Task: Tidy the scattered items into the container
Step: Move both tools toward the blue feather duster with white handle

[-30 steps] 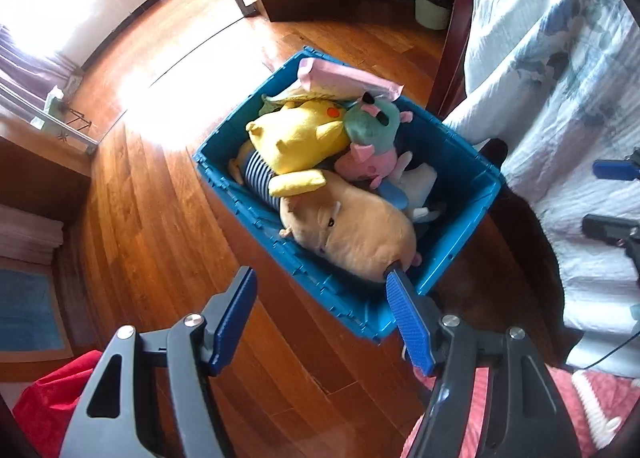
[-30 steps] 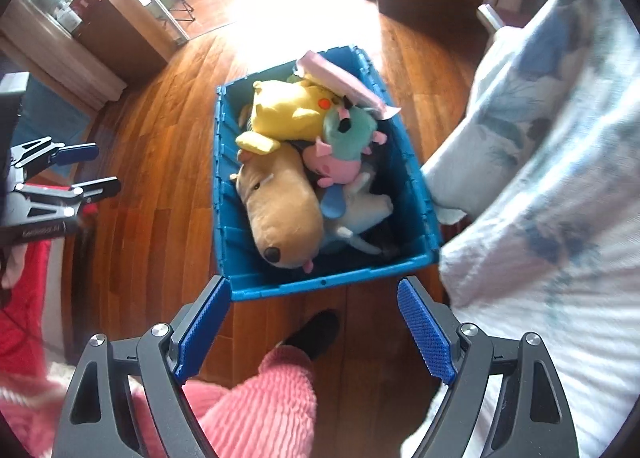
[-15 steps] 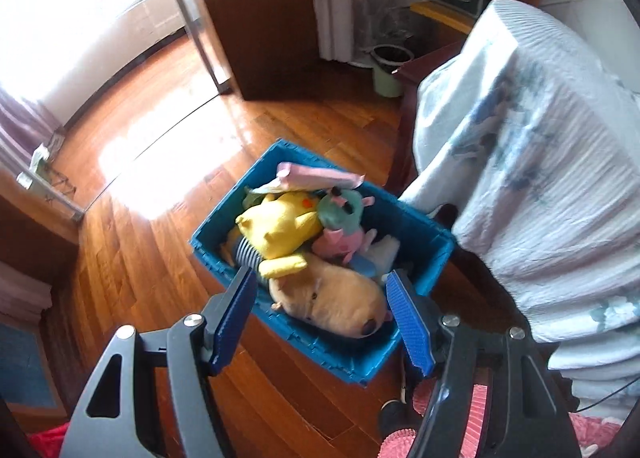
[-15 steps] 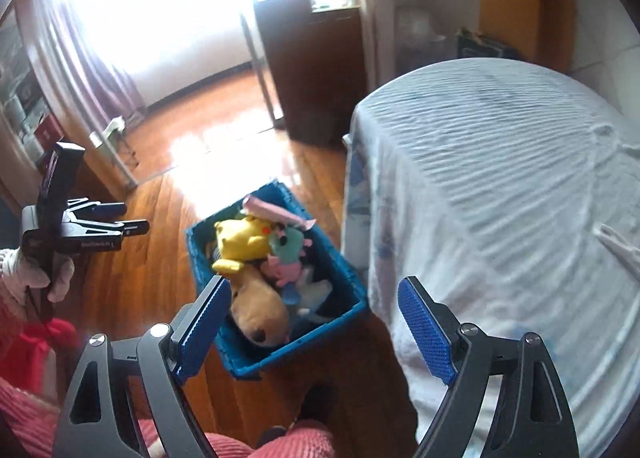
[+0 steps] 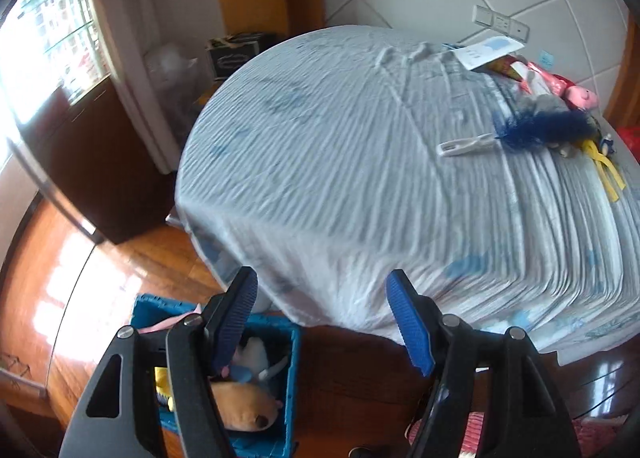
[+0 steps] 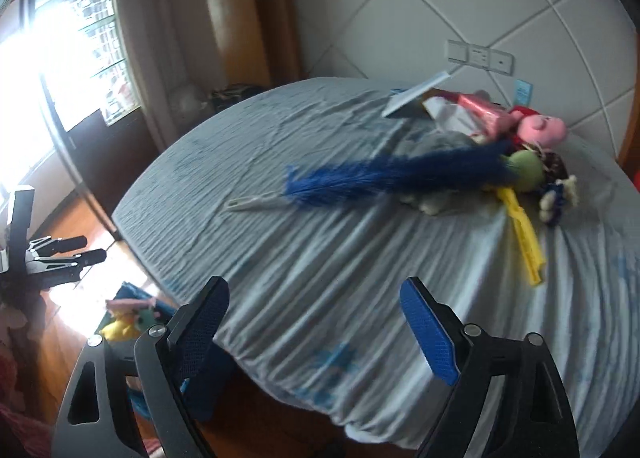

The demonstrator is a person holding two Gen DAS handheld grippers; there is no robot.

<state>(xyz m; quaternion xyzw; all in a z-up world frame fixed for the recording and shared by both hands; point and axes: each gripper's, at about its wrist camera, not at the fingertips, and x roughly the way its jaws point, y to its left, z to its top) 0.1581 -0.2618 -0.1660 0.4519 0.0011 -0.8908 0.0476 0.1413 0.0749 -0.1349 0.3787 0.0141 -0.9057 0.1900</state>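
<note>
Left claw: spread, nothing between its blue pads. Right claw: jaws opening, wider than a second ago, nothing between them. A second ago both views looked straight down into the blue container on the wooden floor; both now face the bed, and the container has dropped to 7 o'clock in each view, beside the bed's corner, with the brown plush and other soft toys inside. Newly in view, at 2 o'clock on the sheet: a blue feather duster, a pink pig plush, a yellow strip and a white card, clustered near the headboard, well apart from the container.
</note>
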